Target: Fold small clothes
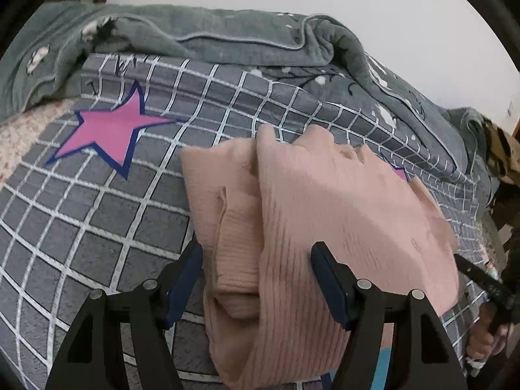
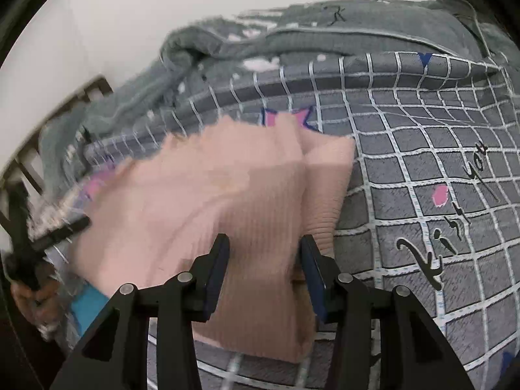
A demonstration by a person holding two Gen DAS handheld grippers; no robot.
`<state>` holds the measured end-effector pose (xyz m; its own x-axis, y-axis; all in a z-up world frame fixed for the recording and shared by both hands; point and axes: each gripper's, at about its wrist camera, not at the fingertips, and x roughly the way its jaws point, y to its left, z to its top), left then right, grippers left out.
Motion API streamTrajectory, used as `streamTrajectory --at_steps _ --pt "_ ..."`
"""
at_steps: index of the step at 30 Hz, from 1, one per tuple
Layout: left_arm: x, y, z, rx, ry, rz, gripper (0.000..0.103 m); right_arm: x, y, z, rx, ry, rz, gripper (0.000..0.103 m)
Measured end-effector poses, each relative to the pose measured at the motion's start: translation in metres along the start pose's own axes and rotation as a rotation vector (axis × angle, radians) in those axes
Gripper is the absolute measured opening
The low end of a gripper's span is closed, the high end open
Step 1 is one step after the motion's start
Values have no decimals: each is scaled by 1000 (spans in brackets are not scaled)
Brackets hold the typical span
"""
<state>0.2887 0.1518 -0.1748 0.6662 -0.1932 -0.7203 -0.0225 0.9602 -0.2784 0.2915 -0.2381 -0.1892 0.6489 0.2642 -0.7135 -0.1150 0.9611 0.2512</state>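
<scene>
Though the fabric blurs in the right wrist view, the sweater reads plainly as a pink ribbed knit, lying in the lower middle of both frames on the checked quilt. It is already doubled over itself: in the left wrist view one layer overlaps another along a line running from the top of the garment down towards the bottom edge, with a rolled cuff or hem showing at lower centre.

The left gripper has its jaws set wide, the sweater's near edge between them; the pads stand clear of the cloth on both sides, so nothing is held. The right gripper has its jaws about half open over the knit; whether the pads touch it I cannot tell through the blur.

I judge the sweater light, soft and limp, with no stiffness: it will sag from any single pinch, and the ribbing will stretch if pulled. It should not be slippery on the quilt. The best holds look to be two well-apart corners of the near folded edge, pinching all layers together so that the stack lifts as one.
</scene>
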Motion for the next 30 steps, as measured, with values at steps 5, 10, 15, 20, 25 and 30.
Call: streamTrajectory --at_steps 5,10,15,20,25,30 --pt "3 10 1 -62 11 -22 67 2 -14 6 83 -2 6 53" --pt "15 16 4 -116 35 -34 71 11 -13 16 92 8 -1 58" --pt "26 15 10 -146 31 -16 71 26 -12 20 95 36 -18 63" --pt "36 6 14 -124 21 38 71 41 -11 19 81 76 -45 63" --pt "38 4 17 -126 14 52 63 49 -17 25 114 74 -24 63" --pt "38 4 17 -143 0 23 30 48 -12 23 98 63 -2 38"
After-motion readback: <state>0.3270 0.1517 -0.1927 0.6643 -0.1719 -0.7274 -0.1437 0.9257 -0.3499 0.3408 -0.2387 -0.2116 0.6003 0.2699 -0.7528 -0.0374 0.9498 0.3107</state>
